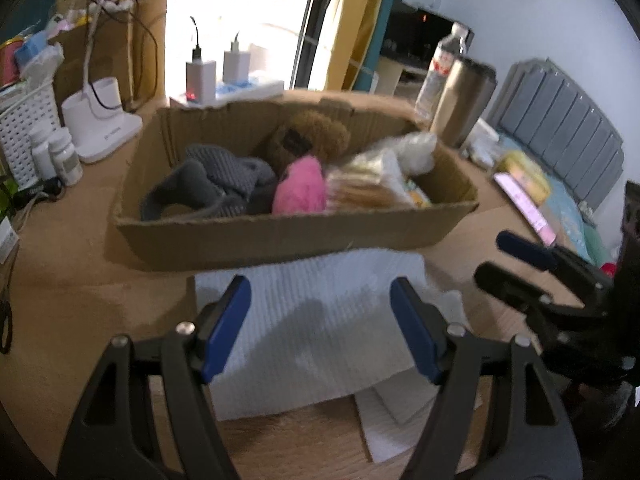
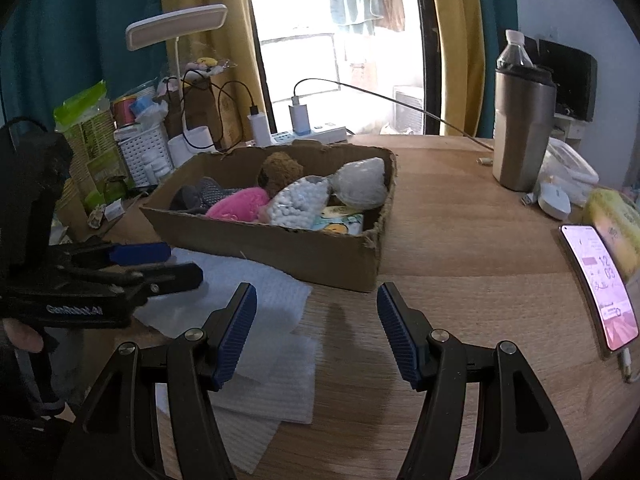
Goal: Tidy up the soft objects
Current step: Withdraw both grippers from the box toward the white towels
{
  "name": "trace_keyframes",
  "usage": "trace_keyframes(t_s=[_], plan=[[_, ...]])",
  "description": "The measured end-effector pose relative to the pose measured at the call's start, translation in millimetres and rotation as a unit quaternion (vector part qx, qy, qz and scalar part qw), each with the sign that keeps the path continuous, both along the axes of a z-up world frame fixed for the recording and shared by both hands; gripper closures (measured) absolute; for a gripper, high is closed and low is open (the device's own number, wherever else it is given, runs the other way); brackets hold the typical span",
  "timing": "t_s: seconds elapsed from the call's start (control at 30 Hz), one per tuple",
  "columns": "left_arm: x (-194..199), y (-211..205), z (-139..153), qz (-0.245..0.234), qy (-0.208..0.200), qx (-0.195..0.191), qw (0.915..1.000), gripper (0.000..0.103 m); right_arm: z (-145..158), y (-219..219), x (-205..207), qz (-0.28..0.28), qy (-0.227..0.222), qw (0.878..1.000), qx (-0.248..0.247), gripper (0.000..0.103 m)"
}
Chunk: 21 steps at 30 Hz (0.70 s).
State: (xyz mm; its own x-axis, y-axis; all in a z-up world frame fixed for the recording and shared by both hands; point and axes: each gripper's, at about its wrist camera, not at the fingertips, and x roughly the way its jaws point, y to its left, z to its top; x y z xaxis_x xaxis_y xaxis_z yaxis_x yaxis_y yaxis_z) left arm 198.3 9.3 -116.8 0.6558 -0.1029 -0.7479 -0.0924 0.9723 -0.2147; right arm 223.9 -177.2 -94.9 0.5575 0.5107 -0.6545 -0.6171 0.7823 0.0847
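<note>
Where the cardboard box (image 1: 280, 236) blocks sight, white cloth (image 1: 320, 320) edge hidden

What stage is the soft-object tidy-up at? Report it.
Done: the pink plush, brown toy and grey knit lie in the cardboard box. In hand: nothing; the left claw and right claw are open. Left: the white cloths on the table.

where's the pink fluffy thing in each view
Left wrist view: the pink plush sits mid-frame in the cardboard box, right of the grey knit.
Right wrist view: pink plush left of centre in the box, beside the bag of white pellets.
Shared landmark: the brown plush behind it.
</note>
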Motion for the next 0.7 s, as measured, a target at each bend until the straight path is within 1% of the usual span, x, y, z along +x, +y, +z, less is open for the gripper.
trace_keyframes(t_s=[0.2,0.47,0.53,0.67,0.7], plan=[[16,-1,-14,0.001,0.037,0.009,0.9993,0.03,-4,-8,10,-0.008,0.008,1.0,0.006,0.037],[31,-1,-27,0.003,0.065,0.024,0.9976,0.03,-8,-11,17,-0.011,0.015,1.0,0.008,0.037],[33,-5,-29,-0.001,0.066,0.041,0.997,0.03,-9,-11,18,-0.012,0.016,1.0,0.008,0.037],[32,-11,-30,-0.008,0.059,0.063,0.9963,0.031,-10,-11,18,-0.015,0.017,1.0,0.006,0.037],[32,-14,-31,-0.01,0.057,0.071,0.9958,0.034,-10,-11,17,-0.015,0.017,1.0,0.005,0.037]])
